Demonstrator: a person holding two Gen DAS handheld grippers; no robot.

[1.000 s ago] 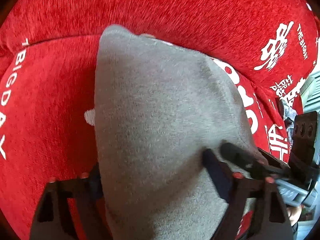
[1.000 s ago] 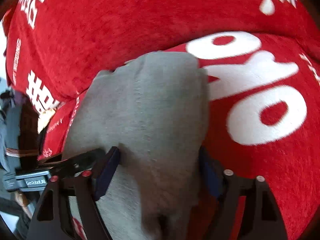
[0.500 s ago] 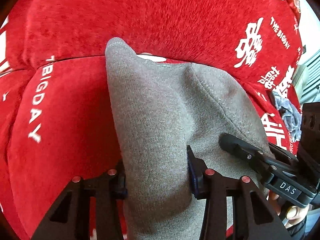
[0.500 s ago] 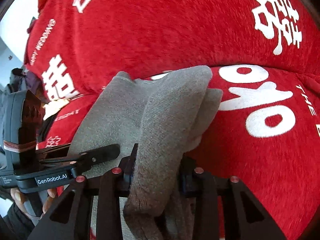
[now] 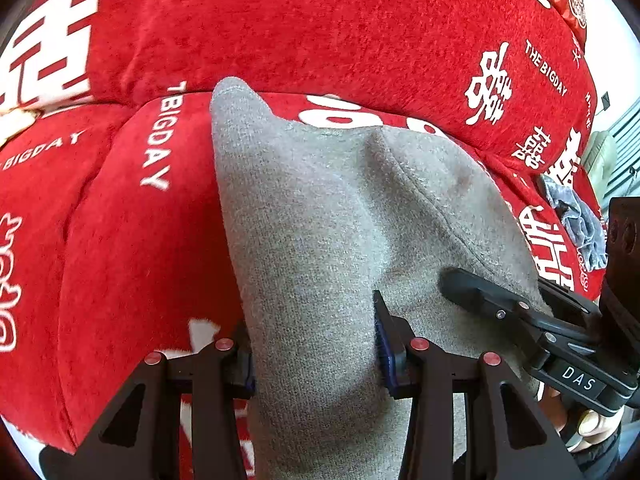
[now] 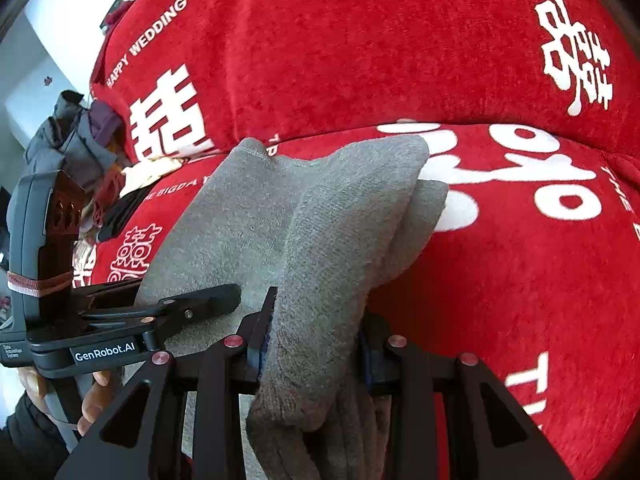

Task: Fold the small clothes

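A grey knitted garment (image 5: 320,232) lies on a red sofa seat with white lettering. My left gripper (image 5: 314,356) is shut on its near left edge, the cloth bunched between the jaws. My right gripper (image 6: 316,344) is shut on the near right edge, where the grey garment (image 6: 320,220) shows folded layers. Each gripper shows in the other's view: the right one (image 5: 520,316) at the right, the left one (image 6: 152,320) at the left. The garment's far end rests by the sofa back.
The red sofa back (image 5: 320,32) rises close behind the garment. A crumpled grey cloth (image 5: 576,216) lies further right on the seat. A pile of dark clothes (image 6: 76,148) sits at the sofa's left end. The seat (image 6: 520,260) is bare to the right.
Both grippers closed from open onto the garment's near edge and drew back and up, lifting the near part; the cloth now bunches in folds.
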